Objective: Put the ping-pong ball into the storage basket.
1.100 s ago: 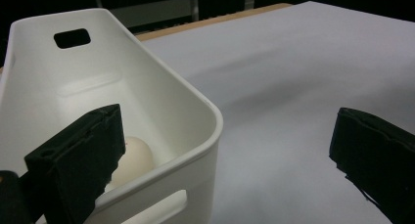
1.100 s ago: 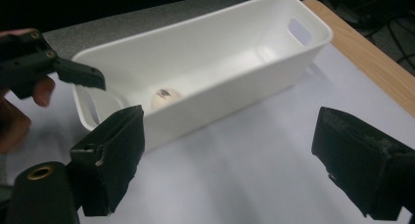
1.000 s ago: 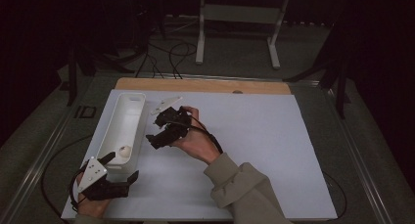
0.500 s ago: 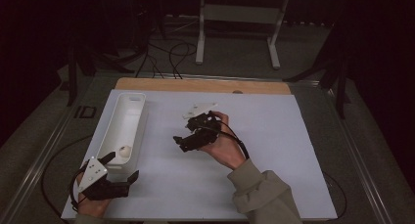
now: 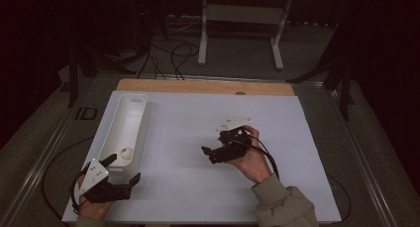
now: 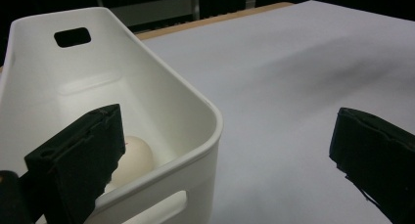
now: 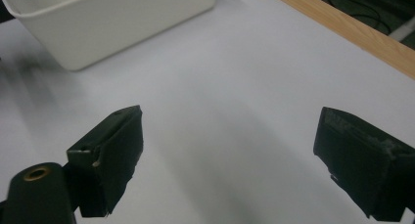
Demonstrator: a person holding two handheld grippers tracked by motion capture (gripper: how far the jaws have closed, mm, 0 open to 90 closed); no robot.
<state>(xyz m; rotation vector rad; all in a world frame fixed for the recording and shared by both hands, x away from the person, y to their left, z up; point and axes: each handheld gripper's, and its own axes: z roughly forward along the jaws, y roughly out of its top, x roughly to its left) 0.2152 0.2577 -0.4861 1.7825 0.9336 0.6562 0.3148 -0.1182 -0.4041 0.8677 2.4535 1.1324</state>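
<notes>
High view, left gripper jaws apart at the near-left corner beside the long white plastic bin, right gripper open mid-table, left gripper view, small white ball inside the bin's near end, right gripper view, jaws spread over the white table sheet

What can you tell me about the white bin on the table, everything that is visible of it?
The white bin is a long, narrow, open-topped container, smooth like plastic, with rounded corners and a handle slot cut in each end wall. It stands upright on the table at its left side, running lengthwise away from the person. A small white ball lies inside at the near end. The left gripper, jaws open, hovers beside the near end.
</notes>
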